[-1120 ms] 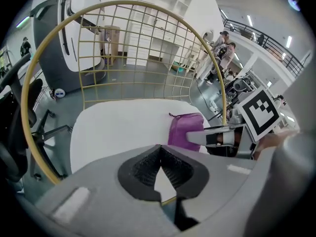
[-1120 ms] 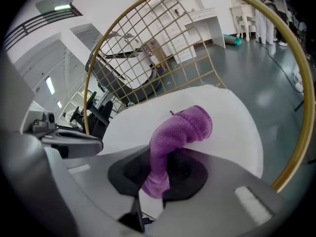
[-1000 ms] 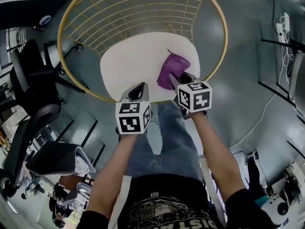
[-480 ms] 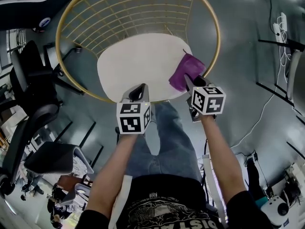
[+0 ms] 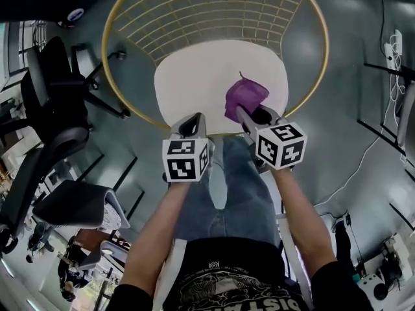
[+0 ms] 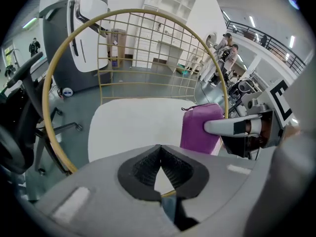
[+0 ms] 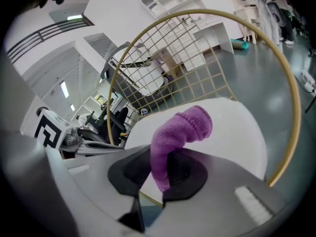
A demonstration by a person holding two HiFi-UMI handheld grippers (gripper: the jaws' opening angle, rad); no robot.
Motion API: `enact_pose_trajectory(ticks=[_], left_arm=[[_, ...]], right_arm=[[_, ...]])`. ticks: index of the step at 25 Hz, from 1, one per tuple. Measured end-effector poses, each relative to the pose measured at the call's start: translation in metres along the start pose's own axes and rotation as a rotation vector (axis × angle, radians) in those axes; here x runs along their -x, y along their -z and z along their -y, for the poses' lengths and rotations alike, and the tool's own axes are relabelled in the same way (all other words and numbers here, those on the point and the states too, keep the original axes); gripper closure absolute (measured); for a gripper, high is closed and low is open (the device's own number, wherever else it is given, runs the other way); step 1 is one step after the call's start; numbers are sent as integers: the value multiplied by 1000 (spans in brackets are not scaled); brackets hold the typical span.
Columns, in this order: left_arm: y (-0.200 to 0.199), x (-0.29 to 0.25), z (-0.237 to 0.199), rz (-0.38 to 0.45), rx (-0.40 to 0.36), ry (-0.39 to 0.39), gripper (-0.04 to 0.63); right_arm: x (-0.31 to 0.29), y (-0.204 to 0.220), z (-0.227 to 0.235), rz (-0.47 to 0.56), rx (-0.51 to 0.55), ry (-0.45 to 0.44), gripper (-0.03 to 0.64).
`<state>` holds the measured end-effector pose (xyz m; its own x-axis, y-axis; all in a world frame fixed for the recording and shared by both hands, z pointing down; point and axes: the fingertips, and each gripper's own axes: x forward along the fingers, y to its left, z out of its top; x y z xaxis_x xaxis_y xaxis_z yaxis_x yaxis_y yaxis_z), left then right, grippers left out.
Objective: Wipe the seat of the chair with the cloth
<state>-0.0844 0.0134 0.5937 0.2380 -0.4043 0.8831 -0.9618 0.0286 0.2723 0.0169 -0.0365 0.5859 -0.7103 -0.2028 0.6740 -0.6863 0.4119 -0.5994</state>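
A round white chair seat (image 5: 201,76) sits inside a gold wire frame (image 5: 130,28). A purple cloth (image 5: 244,98) lies on the seat's near right part, and my right gripper (image 5: 245,113) is shut on it. In the right gripper view the cloth (image 7: 175,137) sticks up from between the jaws over the seat (image 7: 232,127). My left gripper (image 5: 189,123) hovers at the seat's near edge, jaws closed with nothing between them. From the left gripper view the cloth (image 6: 200,127) and the right gripper's finger (image 6: 232,127) show at the right over the seat (image 6: 133,127).
Black office chairs (image 5: 52,109) stand to the left on the grey floor. Cables and a power strip (image 5: 394,44) lie at the right. The person's legs (image 5: 224,186) are right in front of the chair. People stand in the background (image 6: 224,48).
The right gripper has dragged the cloth from the seat's right edge back toward the middle right. The left gripper has stayed at the near edge.
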Motion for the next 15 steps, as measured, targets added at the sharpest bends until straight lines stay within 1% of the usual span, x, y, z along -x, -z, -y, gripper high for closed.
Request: enact_pose_trajectory(ticks=[7, 9, 12, 15], left_arm=[[15, 33, -56, 24, 45, -57, 594], [19, 42, -70, 29, 57, -71, 594], [27, 52, -89, 28, 63, -84, 594], [34, 58, -100, 21, 60, -80, 594]], right_arm=[[-62, 15, -95, -36, -31, -178, 557], [-81, 22, -119, -56, -25, -226, 557], [-108, 33, -144, -89, -4, -253, 557], [-125, 44, -158, -110, -22, -255, 557]])
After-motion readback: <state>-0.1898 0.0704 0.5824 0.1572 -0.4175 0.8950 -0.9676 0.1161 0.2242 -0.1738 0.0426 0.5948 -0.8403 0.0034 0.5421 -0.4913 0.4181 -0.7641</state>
